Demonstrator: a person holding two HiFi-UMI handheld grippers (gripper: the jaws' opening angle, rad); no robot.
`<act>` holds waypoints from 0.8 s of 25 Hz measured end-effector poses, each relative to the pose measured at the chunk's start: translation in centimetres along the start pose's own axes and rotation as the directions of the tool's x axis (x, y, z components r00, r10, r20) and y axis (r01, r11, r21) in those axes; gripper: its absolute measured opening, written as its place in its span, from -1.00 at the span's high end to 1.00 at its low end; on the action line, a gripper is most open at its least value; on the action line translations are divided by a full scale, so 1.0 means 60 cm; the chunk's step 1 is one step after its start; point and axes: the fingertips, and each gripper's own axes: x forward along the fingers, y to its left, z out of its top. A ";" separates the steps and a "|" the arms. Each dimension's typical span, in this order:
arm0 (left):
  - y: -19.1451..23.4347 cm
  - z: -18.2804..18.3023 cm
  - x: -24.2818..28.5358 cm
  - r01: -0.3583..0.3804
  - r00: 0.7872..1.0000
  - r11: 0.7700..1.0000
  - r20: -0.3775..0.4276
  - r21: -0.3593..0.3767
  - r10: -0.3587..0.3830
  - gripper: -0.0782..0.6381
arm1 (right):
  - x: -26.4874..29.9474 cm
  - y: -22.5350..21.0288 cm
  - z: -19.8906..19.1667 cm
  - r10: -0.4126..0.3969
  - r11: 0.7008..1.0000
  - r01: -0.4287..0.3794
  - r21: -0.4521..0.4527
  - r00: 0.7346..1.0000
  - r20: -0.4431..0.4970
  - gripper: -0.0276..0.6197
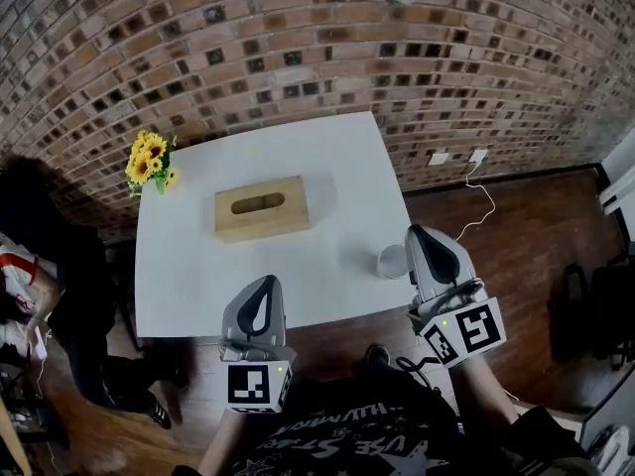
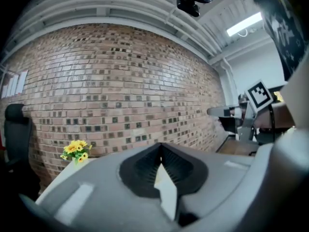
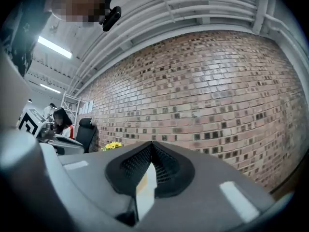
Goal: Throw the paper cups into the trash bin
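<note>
Brick wall [image 1: 298, 48] is backing white counter [image 1: 189, 266] | cup [image 1: 393, 262] is standing right of box [image 1: 261, 207] | left claw [image 1: 264, 288] and right claw [image 1: 425, 236] are hovering clenched, empty | risk: right claw arriving clenched, tipping cup; bin isn't showing

Rough red brick wall [image 1: 298, 48], smooth matt white table [image 1: 189, 276], pale bare-grain wood box [image 1: 262, 224], white paper cup [image 1: 393, 261], dark wood floor [image 1: 516, 246] with slight sheen
</note>
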 end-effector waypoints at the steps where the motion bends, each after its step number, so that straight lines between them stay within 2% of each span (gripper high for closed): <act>1: -0.025 0.005 0.009 0.006 1.000 1.000 0.003 0.006 -0.006 0.77 | -0.013 -0.028 0.001 -0.013 1.000 0.013 0.003 1.000 0.001 0.89; 4: -0.082 0.010 0.034 0.015 1.000 0.999 0.001 0.042 -0.015 0.77 | -0.050 -0.091 -0.005 -0.029 0.999 0.029 0.015 1.000 -0.008 0.89; 9: -0.128 0.015 0.059 -0.058 0.998 0.998 -0.013 0.028 0.058 0.77 | -0.097 -0.139 -0.060 0.021 1.000 -0.019 0.020 0.997 -0.079 0.89; 15: -0.145 -0.005 0.060 -0.140 0.989 0.990 -0.040 0.019 0.141 0.77 | -0.120 -0.134 -0.111 0.121 0.992 -0.117 0.042 0.987 -0.107 0.89; 20: -0.149 -0.016 0.049 -0.134 0.989 0.991 -0.058 -0.018 0.133 0.77 | -0.110 -0.102 -0.122 0.164 0.986 -0.160 0.041 0.981 -0.103 0.85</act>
